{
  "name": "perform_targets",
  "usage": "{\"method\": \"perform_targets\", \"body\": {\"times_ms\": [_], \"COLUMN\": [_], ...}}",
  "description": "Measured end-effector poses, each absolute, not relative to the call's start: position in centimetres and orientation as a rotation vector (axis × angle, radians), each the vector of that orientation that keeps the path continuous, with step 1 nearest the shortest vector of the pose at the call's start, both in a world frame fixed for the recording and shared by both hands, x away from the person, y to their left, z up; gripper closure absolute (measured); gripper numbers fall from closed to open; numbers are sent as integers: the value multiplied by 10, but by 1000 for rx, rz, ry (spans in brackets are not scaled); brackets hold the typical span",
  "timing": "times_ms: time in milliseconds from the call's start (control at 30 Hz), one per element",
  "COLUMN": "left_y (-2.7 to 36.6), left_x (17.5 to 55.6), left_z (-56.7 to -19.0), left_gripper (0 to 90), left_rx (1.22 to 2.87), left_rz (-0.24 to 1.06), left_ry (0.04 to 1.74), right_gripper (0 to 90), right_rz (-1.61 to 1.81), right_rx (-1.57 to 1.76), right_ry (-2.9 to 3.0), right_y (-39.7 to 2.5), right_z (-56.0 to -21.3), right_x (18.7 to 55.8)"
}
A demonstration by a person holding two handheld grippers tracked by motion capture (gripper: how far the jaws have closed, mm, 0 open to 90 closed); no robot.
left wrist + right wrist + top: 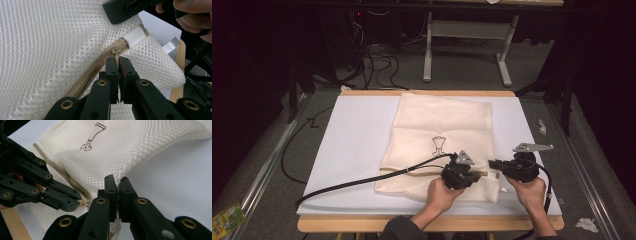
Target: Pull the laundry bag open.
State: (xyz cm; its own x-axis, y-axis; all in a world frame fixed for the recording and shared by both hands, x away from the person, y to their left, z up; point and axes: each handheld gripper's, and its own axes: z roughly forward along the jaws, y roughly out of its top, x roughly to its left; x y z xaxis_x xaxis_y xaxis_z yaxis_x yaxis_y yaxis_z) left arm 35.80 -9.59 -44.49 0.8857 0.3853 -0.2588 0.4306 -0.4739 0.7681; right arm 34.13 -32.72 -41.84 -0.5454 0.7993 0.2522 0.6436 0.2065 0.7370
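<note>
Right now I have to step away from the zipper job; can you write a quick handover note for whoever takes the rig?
Left gripper: jaws shut on the zipper pull, at the zipper's end beside the white tab.
Right gripper: jaws shut on the corner edge of the mesh laundry bag, next to that zipper end, bracing it.
The bag lies flat on the white mat, zipper along its near edge.
Done: both grips are set.
Left: the zipper looks closed along the stretch in view; probably draw the pull along it while the right gripper holds the corner.

Lab — floor cables (377,62), white-topped bench (357,145)
</note>
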Motion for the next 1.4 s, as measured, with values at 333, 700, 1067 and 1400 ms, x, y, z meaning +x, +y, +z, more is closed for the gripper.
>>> {"method": "perform_targets", "body": {"times_ms": [333,700,1067,1400], "left_y": [-86,-83,-78,-75], "left_x": [359,359,358,360], "left_z": [-444,-443,-443,-444], "left_gripper": [871,871,871,870], "left_rx": [2098,2104,2093,2084], "left_rz": [-63,-50,-54,-64], "left_ry": [604,601,601,613], "right_gripper": [882,882,882,882], "right_rz": [1245,1232,1226,1222], "right_rx": [1402,1420,1425,1428], "right_ry": [2287,2289,2293,2300], "right_y": [-329,-329,-328,-329], "right_z": [-421,-424,-427,-428], "right_x": [342,343,343,344]}}
